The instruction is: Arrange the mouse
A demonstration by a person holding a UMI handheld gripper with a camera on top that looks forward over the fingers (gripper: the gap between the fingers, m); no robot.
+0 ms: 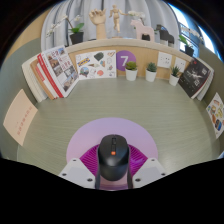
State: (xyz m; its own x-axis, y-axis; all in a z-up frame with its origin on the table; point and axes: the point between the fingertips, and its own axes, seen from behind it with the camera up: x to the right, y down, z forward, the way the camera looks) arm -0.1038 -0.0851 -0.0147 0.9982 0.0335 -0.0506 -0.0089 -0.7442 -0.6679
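A black computer mouse (114,156) with an orange scroll wheel is seen between the two fingers of the gripper (113,166), lying over a round pink mouse mat (82,139) at the near edge of a pale green-grey table (110,100). The magenta pads (93,160) are seen close against both flanks of the mouse, so it appears to be clasped by the narrowly set fingers; whether it is lifted off the mat or rests on it cannot be told.

Along the far edge of the table, open magazines and leaflets (62,70) are propped up, together with a purple card bearing the numeral 7 (123,63). Just beside that card, two small green plants in white pots (131,70) are stood, and a third is placed further along. On a shelf beyond, wooden figurines (98,18) are displayed. More printed sheets (19,118) are laid at the left and right edges of the table.
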